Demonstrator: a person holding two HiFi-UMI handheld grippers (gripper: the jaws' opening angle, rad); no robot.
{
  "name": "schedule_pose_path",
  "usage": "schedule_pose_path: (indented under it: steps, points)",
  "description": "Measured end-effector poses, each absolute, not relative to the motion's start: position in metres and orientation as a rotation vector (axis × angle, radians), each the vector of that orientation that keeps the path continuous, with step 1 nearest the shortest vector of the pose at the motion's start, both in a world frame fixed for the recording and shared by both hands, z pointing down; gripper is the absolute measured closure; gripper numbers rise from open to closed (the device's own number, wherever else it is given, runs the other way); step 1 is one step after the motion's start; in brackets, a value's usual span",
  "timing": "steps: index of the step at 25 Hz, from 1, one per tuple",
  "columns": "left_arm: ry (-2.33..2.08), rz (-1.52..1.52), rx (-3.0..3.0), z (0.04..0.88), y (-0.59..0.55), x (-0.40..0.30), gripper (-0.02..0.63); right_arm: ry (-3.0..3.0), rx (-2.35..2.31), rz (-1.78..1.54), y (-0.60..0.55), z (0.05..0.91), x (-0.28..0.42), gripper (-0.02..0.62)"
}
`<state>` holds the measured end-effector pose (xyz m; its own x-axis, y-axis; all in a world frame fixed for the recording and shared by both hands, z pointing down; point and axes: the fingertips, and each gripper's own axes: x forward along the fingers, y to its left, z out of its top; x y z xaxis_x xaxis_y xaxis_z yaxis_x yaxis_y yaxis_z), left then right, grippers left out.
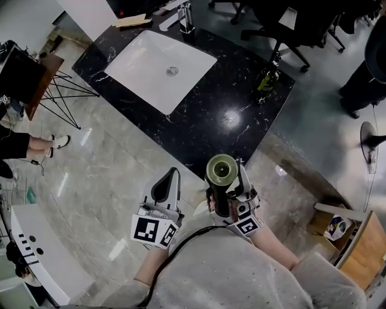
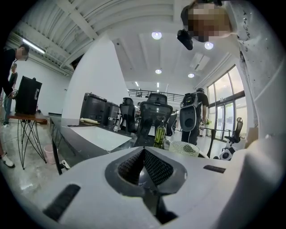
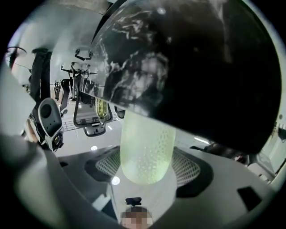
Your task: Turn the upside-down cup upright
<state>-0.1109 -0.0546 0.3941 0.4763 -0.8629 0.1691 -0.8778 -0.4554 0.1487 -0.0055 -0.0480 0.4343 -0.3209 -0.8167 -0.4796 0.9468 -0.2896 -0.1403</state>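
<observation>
**Head view.** Your right gripper (image 1: 224,181) is clamped on the pale green cup (image 1: 221,169). The cup sits at the near edge of the black marble counter (image 1: 211,114), right of centre. One round end of the cup faces up at the camera, and I cannot tell whether it is the mouth or the base. Your left gripper (image 1: 166,187) is just left of the cup, near the same edge, and touches neither cup nor counter. A white sink (image 1: 129,66) is set into the far left part of the counter, with a faucet (image 1: 187,18) behind it. A green bottle (image 1: 266,78) stands at the far right.

**Left gripper view.** The two jaws are pressed together at the tips with nothing between them. This gripper looks level across the counter toward the bottle (image 2: 159,135). The dimpled cup (image 2: 184,148) shows just to the right, above the gripper's body.

**Right gripper view.** This picture is inverted, so the counter (image 3: 187,67) fills the top. The jaws are closed on the cup (image 3: 145,147), one ribbed pad against each side of its dotted wall. The cup's rounded end points toward the camera and its other end reaches the counter's edge. I cannot tell whether the cup touches the counter there.
</observation>
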Motion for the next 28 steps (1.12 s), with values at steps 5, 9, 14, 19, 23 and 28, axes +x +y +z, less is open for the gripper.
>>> schedule_pose_path:
  steps: [5, 9, 14, 19, 23, 28]
  points:
    - [-1.497, 0.115, 2.495, 0.397, -0.052, -0.112, 0.597, 0.53, 0.438, -1.81, -0.049, 0.433, -0.004, 0.239]
    - [-1.492, 0.125, 2.484, 0.401, -0.05, -0.112, 0.597, 0.571, 0.412, -1.798, -0.051, 0.436, -0.004, 0.239]
    - [-1.47, 0.126, 2.492, 0.402, -0.049, -0.107, 0.597, 0.609, 0.362, -1.807, -0.049, 0.443, -0.003, 0.238]
    - [-1.454, 0.124, 2.493, 0.403, -0.046, -0.105, 0.598, 0.676, 0.355, -1.812, -0.042, 0.441, -0.002, 0.236]
    - [-1.439, 0.121, 2.495, 0.405, -0.043, -0.102, 0.597, 0.735, 0.368, -1.816, -0.035, 0.438, -0.002, 0.236]
    - [-1.412, 0.114, 2.489, 0.41, -0.036, -0.099, 0.597, 0.929, 0.347, -1.866, -0.017, 0.434, -0.006, 0.236]
